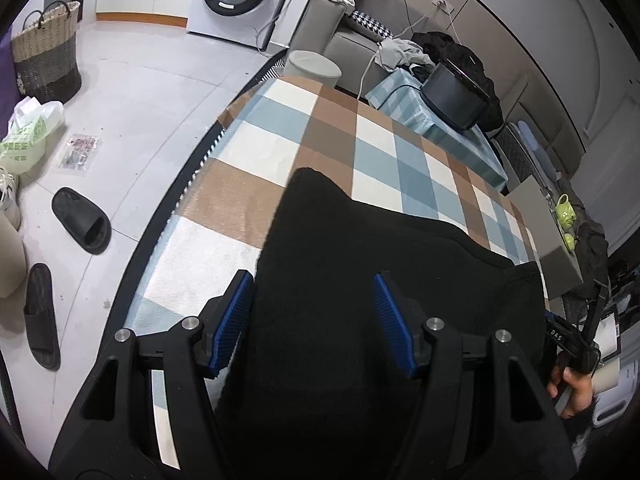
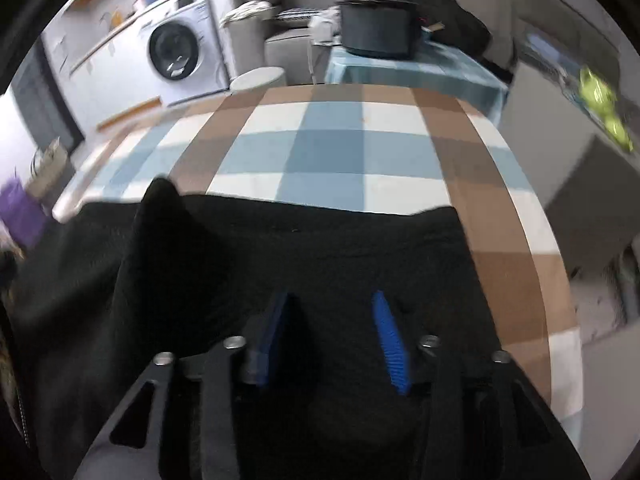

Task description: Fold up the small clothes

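Black fleecy fabric, a small garment (image 1: pixel 360 280), lies spread on the checked cloth (image 1: pixel 280 140) that covers the tabletop, at its near edge, with one pointed corner (image 1: pixel 310 178) raised toward the far side. What kind of garment it is cannot be told from these views. In the right wrist view the same garment (image 2: pixel 320 248) runs in a wide band, its far edge nearly straight.

The step in hand looks like taking hold of the near part to fold it over. To do that well, both tools should pinch through a single layer near the edge at matching heights, lift together, and carry the fabric flat so the fold line stays straight.

Left tongs (image 1: pixel 314 320) stand wide open above the fabric, blue pads well apart, holding nothing. Right tongs (image 2: pixel 334 340) are also open, somewhat narrower, over the garment; whether the pads touch the cloth is unclear, since that view is blurred.
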Demonstrator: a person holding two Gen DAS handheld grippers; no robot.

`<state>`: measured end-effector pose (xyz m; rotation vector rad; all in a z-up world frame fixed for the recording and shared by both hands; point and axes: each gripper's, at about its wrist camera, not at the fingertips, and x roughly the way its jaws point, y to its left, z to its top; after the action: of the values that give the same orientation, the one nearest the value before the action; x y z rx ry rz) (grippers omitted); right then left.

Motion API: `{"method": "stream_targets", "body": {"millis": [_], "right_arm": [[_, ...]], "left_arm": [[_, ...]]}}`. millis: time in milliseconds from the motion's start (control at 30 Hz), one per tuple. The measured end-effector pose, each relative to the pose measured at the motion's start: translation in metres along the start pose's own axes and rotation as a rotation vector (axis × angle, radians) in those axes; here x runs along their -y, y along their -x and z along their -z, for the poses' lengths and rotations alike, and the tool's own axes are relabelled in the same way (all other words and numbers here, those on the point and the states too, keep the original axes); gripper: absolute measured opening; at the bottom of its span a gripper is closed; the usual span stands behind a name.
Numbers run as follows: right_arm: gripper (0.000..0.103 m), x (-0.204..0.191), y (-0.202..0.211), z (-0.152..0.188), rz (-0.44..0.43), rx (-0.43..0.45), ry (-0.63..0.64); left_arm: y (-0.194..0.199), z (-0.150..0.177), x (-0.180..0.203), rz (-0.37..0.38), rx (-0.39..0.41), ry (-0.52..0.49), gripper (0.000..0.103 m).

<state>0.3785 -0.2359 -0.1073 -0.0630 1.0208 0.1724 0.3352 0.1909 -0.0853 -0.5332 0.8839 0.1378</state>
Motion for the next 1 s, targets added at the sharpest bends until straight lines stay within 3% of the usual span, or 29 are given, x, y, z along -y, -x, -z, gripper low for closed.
{"method": "stream_targets", "body": {"millis": [33,67,133,200,233,300,400,467,533,600,700,833,867,900,933,967,1000], "right_arm": [[0.023,-0.002,0.001,0.000,-0.001,0.000,0.017],[0.004,-0.004,0.003,0.000,-0.001,0.008,0.035],[0.003,-0.003,0.008,0.000,-0.003,0.033,0.031],[0.002,0.006,0.024,-0.001,-0.067,0.121,-0.016],[0.002,0.018,0.037,-0.001,-0.080,0.187,-0.080],[0.002,0.036,0.049,-0.004,-0.062,0.238,-0.173],[0.003,0.053,0.041,-0.006,-0.065,0.175,-0.226],[0.012,0.053,0.033,-0.004,-0.045,0.129,-0.222],[0.034,0.057,0.029,-0.002,-0.022,0.088,-0.247],[0.042,0.064,0.032,0.002,-0.047,0.094,-0.290],[0.045,0.070,0.036,0.006,-0.047,0.095,-0.310],[0.051,0.075,0.048,0.019,-0.044,0.100,-0.318],[0.051,0.076,0.050,0.022,-0.044,0.100,-0.317],[0.051,0.076,0.053,0.024,-0.043,0.099,-0.317],[0.051,0.077,0.054,0.026,-0.038,0.099,-0.317],[0.051,0.078,0.055,0.028,-0.033,0.097,-0.318],[0.051,0.080,0.056,0.030,-0.030,0.095,-0.320]], "left_arm": [[0.001,0.000,-0.002,-0.001,0.005,0.006,0.059],[0.001,0.000,-0.003,0.000,0.003,0.011,0.059],[0.002,-0.001,-0.006,-0.001,0.007,0.023,0.059],[0.003,-0.002,-0.007,-0.005,0.013,0.024,0.059],[0.003,-0.003,-0.007,-0.004,0.015,0.023,0.059],[0.003,-0.005,-0.007,-0.005,0.020,0.019,0.059],[-0.002,-0.010,-0.005,-0.008,0.018,0.019,0.059],[-0.006,-0.015,-0.002,-0.017,0.016,0.014,0.059],[-0.012,-0.020,0.002,-0.026,0.013,0.002,0.059],[-0.023,-0.026,0.009,-0.045,0.001,-0.030,0.059],[-0.042,-0.034,0.023,-0.076,-0.026,-0.092,0.059],[-0.083,-0.035,0.039,-0.206,-0.109,-0.195,0.059],[-0.085,-0.035,0.043,-0.232,-0.089,-0.225,0.059],[-0.086,-0.034,0.046,-0.244,-0.079,-0.243,0.057],[-0.087,-0.035,0.047,-0.246,-0.085,-0.248,0.044],[-0.086,-0.035,0.047,-0.243,-0.071,-0.250,0.020],[-0.084,-0.035,0.047,-0.240,-0.063,-0.248,0.009]]}}
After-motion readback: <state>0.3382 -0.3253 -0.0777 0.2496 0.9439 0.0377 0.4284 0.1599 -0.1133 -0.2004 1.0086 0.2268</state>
